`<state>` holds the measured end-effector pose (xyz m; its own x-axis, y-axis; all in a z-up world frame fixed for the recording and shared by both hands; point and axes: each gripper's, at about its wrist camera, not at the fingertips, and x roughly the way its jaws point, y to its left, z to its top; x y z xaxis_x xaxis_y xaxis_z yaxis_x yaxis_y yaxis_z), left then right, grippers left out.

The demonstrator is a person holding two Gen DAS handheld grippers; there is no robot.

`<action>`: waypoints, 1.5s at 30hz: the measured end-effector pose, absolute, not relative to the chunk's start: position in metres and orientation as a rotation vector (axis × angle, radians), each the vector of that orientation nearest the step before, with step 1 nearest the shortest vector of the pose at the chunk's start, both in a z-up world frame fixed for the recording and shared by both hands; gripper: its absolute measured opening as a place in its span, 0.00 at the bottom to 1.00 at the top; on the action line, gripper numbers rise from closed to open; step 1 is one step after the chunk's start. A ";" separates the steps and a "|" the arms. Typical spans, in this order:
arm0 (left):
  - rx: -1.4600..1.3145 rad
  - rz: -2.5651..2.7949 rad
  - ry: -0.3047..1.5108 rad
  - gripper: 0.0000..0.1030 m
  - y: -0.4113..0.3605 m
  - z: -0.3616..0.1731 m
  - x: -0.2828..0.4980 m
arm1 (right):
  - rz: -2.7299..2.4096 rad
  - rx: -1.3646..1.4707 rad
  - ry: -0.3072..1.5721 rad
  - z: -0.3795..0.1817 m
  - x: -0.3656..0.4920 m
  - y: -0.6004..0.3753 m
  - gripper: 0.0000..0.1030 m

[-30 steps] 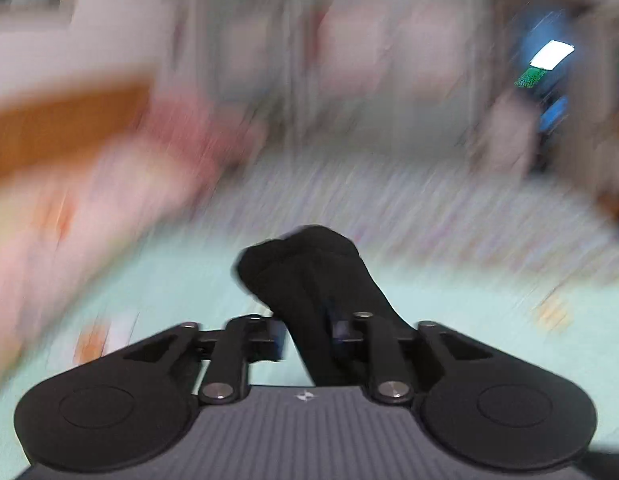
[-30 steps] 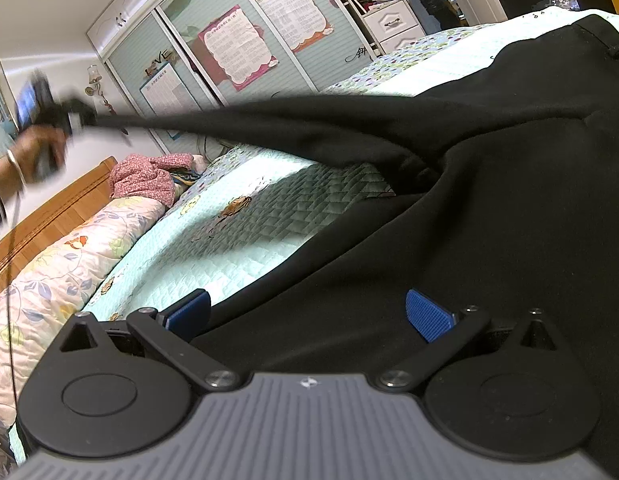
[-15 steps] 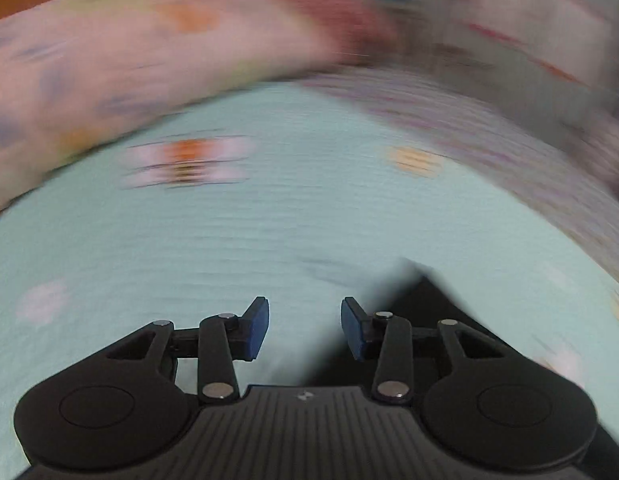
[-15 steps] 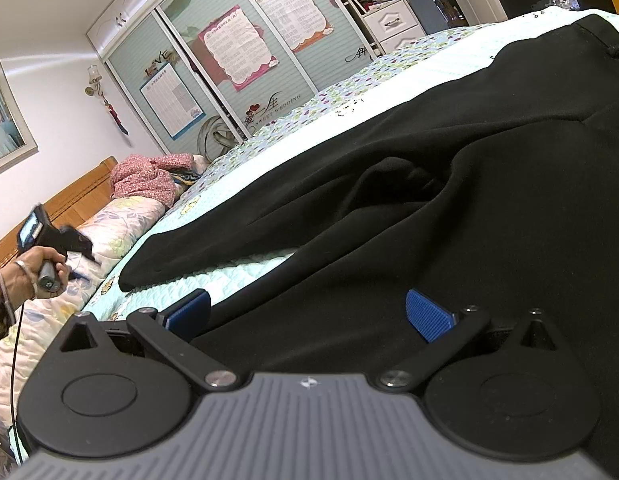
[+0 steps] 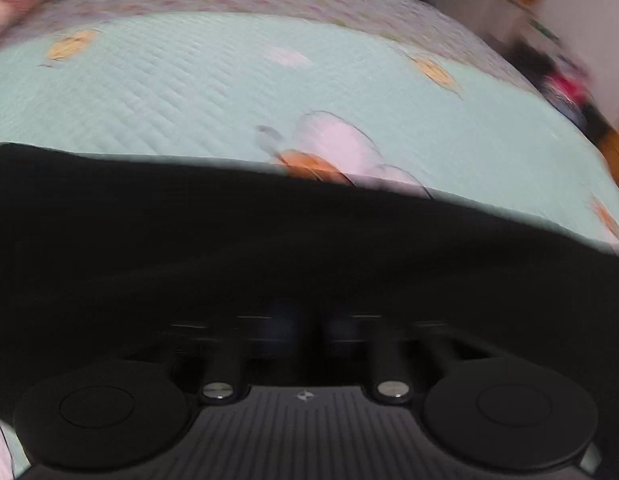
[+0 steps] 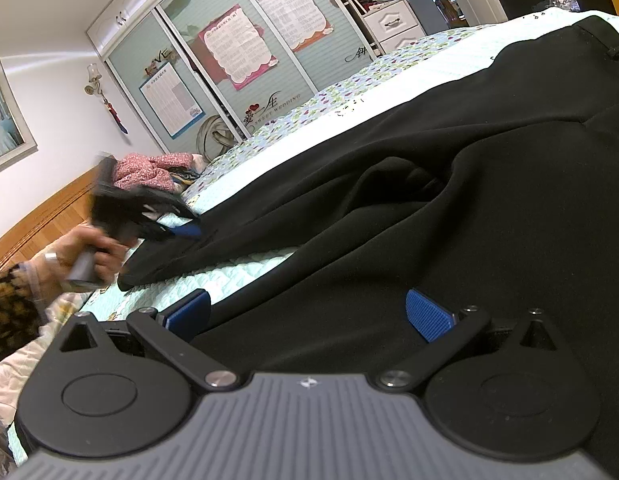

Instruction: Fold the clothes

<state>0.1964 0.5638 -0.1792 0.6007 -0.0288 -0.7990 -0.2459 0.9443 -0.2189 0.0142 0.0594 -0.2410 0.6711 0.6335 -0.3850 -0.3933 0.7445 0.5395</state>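
The left tongs (image 6: 189, 230) point steeply downward, their blue pads drawn in close together – the jaws have just been closing, and in the left wrist view the fingers (image 5: 285, 332) show only as dim, blurred shapes nearly meeting against black cloth, so whether any cloth is pinched between them cannot be told. The left hand (image 6: 89, 256) wraps the grey handle from below, a ring on one finger and a dark patterned sleeve (image 6: 9, 312) at the wrist; hand and tool are smeared with motion blur. The right tongs (image 6: 309, 316) lie tilted slightly downward – jaws spread wide, blue pads well apart, nothing pressed between them.
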 end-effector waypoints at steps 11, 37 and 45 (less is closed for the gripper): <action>-0.123 0.490 0.823 0.14 0.542 -0.160 0.219 | 0.607 0.458 0.588 -0.241 0.014 0.055 1.00; -0.402 0.171 0.806 0.67 0.431 -0.144 0.096 | 0.621 0.505 0.576 -0.242 0.013 0.050 1.00; -0.588 0.344 0.730 0.67 0.491 -0.128 -0.053 | 0.619 0.503 0.577 -0.241 0.012 0.051 1.00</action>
